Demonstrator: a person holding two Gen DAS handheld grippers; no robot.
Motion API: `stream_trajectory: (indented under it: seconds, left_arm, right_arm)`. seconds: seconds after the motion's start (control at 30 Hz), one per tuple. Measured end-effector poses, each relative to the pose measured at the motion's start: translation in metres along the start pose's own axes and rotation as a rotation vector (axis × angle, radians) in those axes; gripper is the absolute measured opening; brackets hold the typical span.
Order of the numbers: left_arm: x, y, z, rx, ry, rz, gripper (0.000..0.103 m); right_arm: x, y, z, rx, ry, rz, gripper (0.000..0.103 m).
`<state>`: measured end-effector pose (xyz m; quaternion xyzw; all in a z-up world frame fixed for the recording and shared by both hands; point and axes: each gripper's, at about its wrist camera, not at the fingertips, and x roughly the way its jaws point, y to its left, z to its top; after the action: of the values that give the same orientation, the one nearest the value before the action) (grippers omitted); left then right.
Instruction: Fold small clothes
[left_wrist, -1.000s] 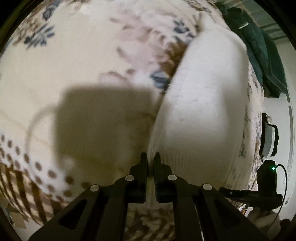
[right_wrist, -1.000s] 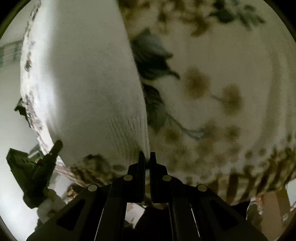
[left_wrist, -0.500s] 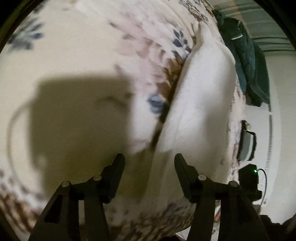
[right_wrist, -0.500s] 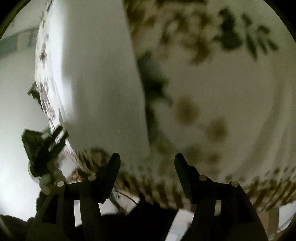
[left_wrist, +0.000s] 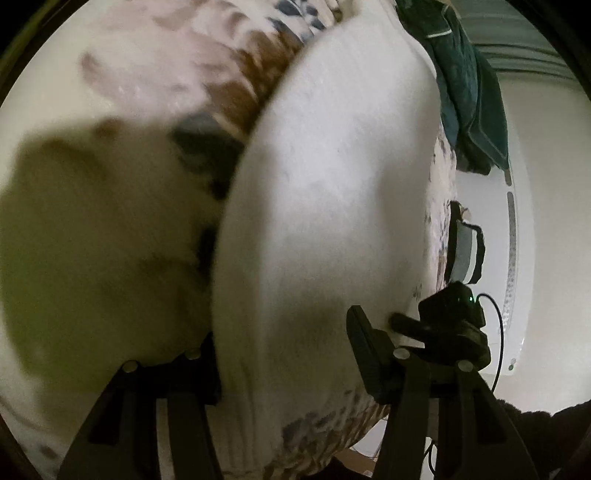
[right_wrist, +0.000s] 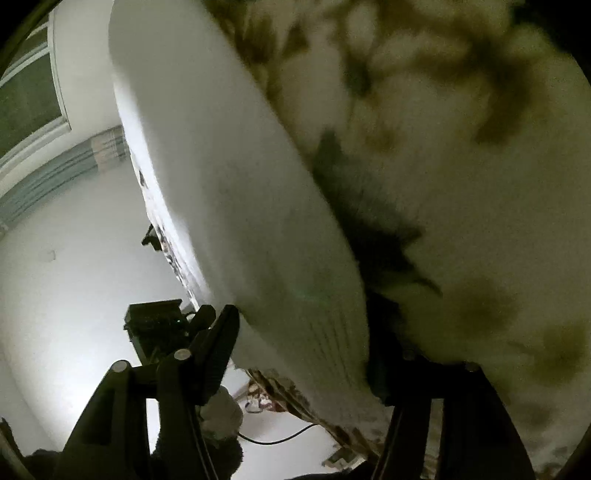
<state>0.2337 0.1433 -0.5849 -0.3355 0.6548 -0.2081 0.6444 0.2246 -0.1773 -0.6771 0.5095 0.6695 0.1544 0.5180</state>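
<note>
A folded white knit garment (left_wrist: 325, 221) lies on a floral bedspread (left_wrist: 110, 122); its ribbed hem (right_wrist: 325, 339) faces me. My left gripper (left_wrist: 284, 354) is open, its jaws standing on either side of the garment's near edge, with the left finger partly hidden behind the cloth. My right gripper (right_wrist: 306, 343) is open too, straddling the ribbed hem, with the right finger mostly hidden by the cloth. The right gripper (left_wrist: 443, 325) also shows in the left wrist view at the garment's right edge.
A dark green cloth (left_wrist: 469, 85) lies at the far end of the bed. A grey and black item (left_wrist: 465, 251) sits beside the bed's right edge. A white wall (right_wrist: 66, 266) and a window (right_wrist: 26, 92) stand beyond the bed.
Both grippers were shut on the garment's near edge a second ago, then opened. Both have since moved in so their jaws straddle the cloth.
</note>
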Motion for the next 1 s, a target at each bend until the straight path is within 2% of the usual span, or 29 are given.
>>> stream_trajectory:
  seconds: [0.03, 0.07, 0.23, 0.33, 0.4, 0.5, 0.63, 0.7, 0.8, 0.87, 0.9, 0.93, 1.0]
  left_arm:
    - [0.0, -0.003, -0.001, 0.003, 0.001, 0.012, 0.016]
    - [-0.001, -0.005, -0.003, 0.001, 0.004, 0.032, 0.008]
    - [-0.025, -0.012, -0.006, -0.052, -0.048, 0.018, 0.008]
    - [-0.044, -0.03, -0.003, -0.072, -0.078, -0.012, 0.008]
    - [-0.059, -0.051, 0.009, -0.05, -0.107, -0.021, 0.008]
    - [-0.078, -0.087, 0.043, -0.004, -0.168, -0.045, 0.008]
    - [-0.086, -0.137, 0.118, 0.083, -0.267, -0.085, 0.008]
    - [-0.081, -0.161, 0.17, 0.144, -0.307, -0.099, 0.009]
    - [-0.068, -0.178, 0.241, 0.154, -0.329, -0.122, 0.012]
    - [-0.059, -0.185, 0.288, 0.164, -0.352, -0.105, 0.025]
    - [-0.057, -0.186, 0.309, 0.164, -0.361, -0.104, 0.042]
    - [-0.055, -0.184, 0.321, 0.155, -0.374, -0.108, 0.058]
    - [-0.06, -0.174, 0.339, 0.121, -0.411, -0.126, 0.06]
  right_arm:
    - [0.003, -0.001, 0.001, 0.004, 0.004, -0.001, 0.026]
    - [0.006, -0.002, 0.0, 0.013, 0.01, 0.002, 0.02]
    - [0.002, 0.008, -0.007, 0.021, -0.031, 0.027, 0.017]
    - [-0.009, 0.034, -0.015, 0.003, -0.04, 0.069, 0.016]
    - [-0.025, 0.057, -0.014, -0.025, -0.054, 0.087, 0.016]
    - [-0.041, 0.101, -0.009, -0.056, -0.087, 0.112, 0.016]
    - [-0.089, 0.165, 0.046, -0.123, -0.151, 0.137, 0.016]
    - [-0.108, 0.197, 0.084, -0.171, -0.2, 0.118, 0.016]
    - [-0.126, 0.247, 0.161, -0.214, -0.274, 0.094, 0.017]
    - [-0.138, 0.272, 0.21, -0.246, -0.317, 0.054, 0.022]
    - [-0.144, 0.282, 0.237, -0.254, -0.339, 0.046, 0.028]
    - [-0.148, 0.285, 0.257, -0.261, -0.343, 0.056, 0.04]
    - [-0.163, 0.291, 0.291, -0.244, -0.373, 0.054, 0.055]
